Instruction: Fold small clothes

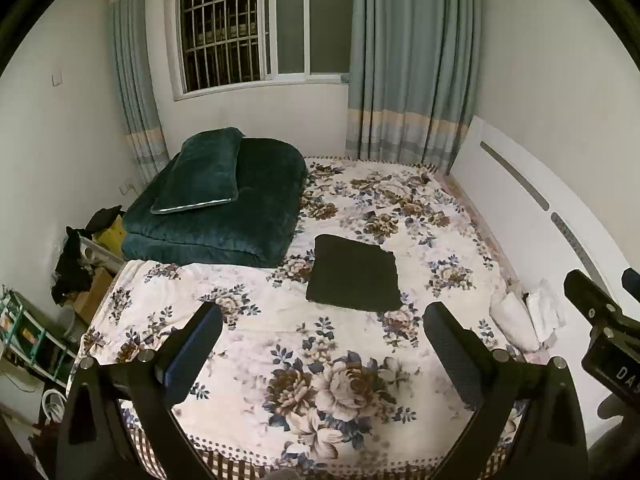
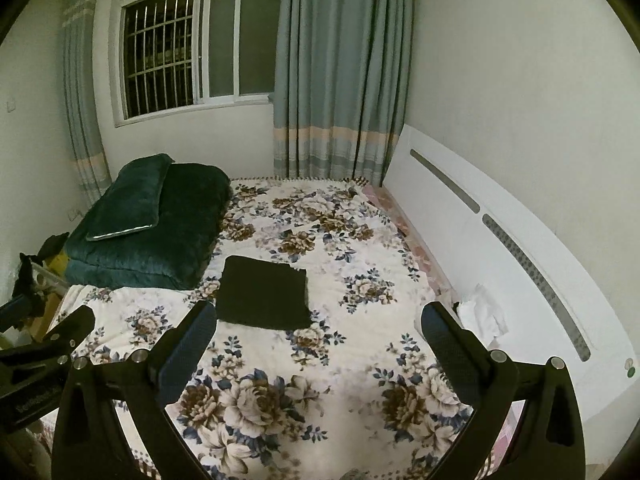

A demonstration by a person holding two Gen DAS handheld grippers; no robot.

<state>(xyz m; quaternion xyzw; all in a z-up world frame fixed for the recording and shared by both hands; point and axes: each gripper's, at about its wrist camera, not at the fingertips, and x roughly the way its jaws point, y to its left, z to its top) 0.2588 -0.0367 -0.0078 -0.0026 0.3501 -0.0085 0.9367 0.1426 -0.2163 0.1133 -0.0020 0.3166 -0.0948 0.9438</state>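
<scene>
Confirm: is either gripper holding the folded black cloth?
No: the folded black cloth lies flat on the floral bedspread, beyond both open grippers.

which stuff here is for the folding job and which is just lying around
For the job:
black cloth, folded
left tool, open
right tool, open

Lying about:
green quilt
green pillow
white bundle
curtain

Folded cloth point(image 1: 354, 274) lies mid-bed point(image 1: 280, 344). Quilt stack point(image 1: 224, 216) at its 10 o'clock, pillow point(image 1: 202, 178) on top. Headboard point(image 1: 532, 216) at 3, window point(image 1: 260, 24) w/ curtains point(image 1: 408, 60) at 12, clutter on floor at 9.
</scene>
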